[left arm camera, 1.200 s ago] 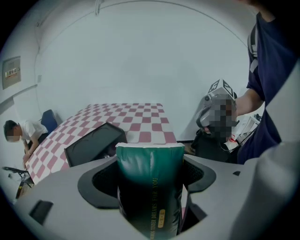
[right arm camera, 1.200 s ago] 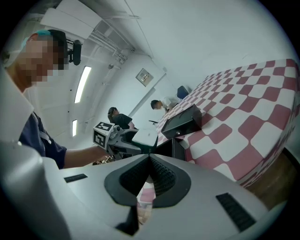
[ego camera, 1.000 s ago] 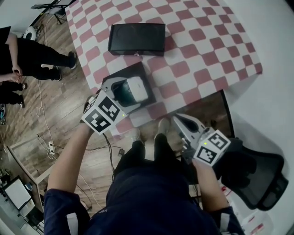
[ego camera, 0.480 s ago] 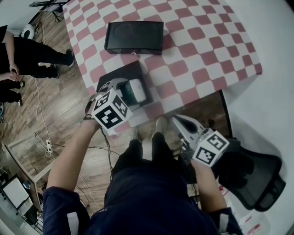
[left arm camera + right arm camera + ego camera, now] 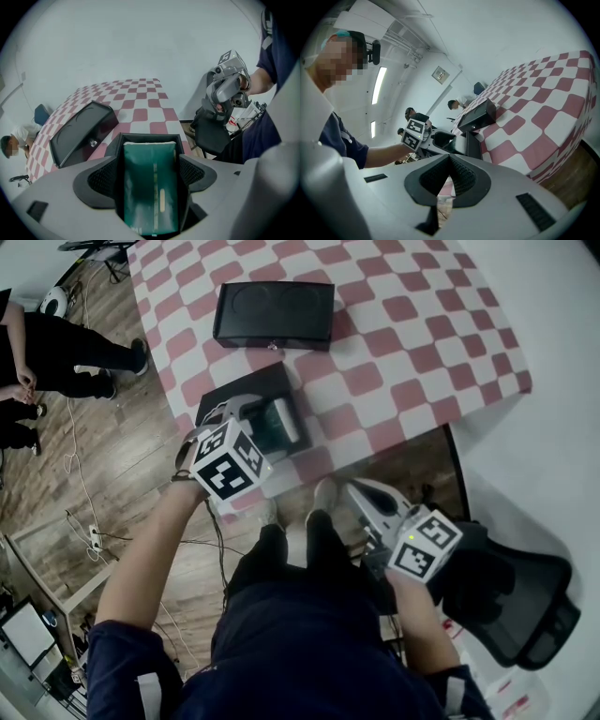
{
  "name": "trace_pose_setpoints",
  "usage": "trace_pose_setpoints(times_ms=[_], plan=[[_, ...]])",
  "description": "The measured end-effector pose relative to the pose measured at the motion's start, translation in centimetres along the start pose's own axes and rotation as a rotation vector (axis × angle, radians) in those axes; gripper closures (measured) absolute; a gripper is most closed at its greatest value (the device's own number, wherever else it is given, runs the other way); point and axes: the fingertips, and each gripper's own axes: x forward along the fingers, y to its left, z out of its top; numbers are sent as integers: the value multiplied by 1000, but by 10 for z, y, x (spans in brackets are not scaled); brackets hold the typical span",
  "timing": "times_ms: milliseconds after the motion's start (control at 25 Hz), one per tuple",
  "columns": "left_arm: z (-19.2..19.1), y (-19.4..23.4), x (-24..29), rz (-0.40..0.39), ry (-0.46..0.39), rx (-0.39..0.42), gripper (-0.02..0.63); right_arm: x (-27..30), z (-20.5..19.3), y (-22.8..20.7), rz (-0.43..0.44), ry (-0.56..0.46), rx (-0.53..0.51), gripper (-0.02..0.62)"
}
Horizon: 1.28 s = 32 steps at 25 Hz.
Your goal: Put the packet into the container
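A dark green packet (image 5: 281,418) sits between the jaws of my left gripper (image 5: 265,415), which is shut on it. In the left gripper view the packet (image 5: 146,164) fills the gap of the left gripper (image 5: 150,183), and its far end lies inside the rim of a black open container (image 5: 140,137). That container (image 5: 239,390) rests at the near left corner of the checked table. My right gripper (image 5: 363,493) hangs off the table by the person's legs. Its jaws (image 5: 449,176) are shut with nothing between them.
A closed black box (image 5: 274,315) lies farther back on the red-and-white checked tablecloth (image 5: 412,343). A black office chair (image 5: 516,596) stands at the right. People stand on the wooden floor (image 5: 56,343) at the left, with cables nearby.
My left gripper has carried the packet up and forward, so it now sits over the black container. The right gripper has barely shifted.
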Motion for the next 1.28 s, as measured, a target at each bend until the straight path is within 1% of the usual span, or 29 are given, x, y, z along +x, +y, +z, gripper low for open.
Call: trace_pose_setpoints(times_ms=[200, 280, 520, 640, 680, 760, 920, 1040, 1280], plan=[[4, 7, -14, 25, -47, -21, 196, 5, 0, 8, 9, 4, -13, 581], [6, 7, -22, 33, -82, -35, 197, 8, 1, 12, 11, 3, -23, 581], [12, 6, -65, 58, -251, -139, 199, 14, 12, 27, 14, -2, -70, 581], [13, 3, -89, 81, -324, -170, 211, 17, 19, 38, 12, -6, -99, 581], [13, 1, -98, 87, -349, -178, 234, 18, 21, 42, 11, -8, -107, 581], [13, -4, -116, 101, -402, -192, 307, 19, 24, 51, 8, -13, -125, 581], [12, -16, -149, 139, -504, -214, 409, 22, 34, 72, 6, -22, -174, 581], [7, -23, -171, 163, -585, -247, 480, 25, 42, 88, 4, -29, -223, 581], [-13, -35, -206, 156, -709, -320, 551, 35, 43, 123, 15, -38, -296, 581]])
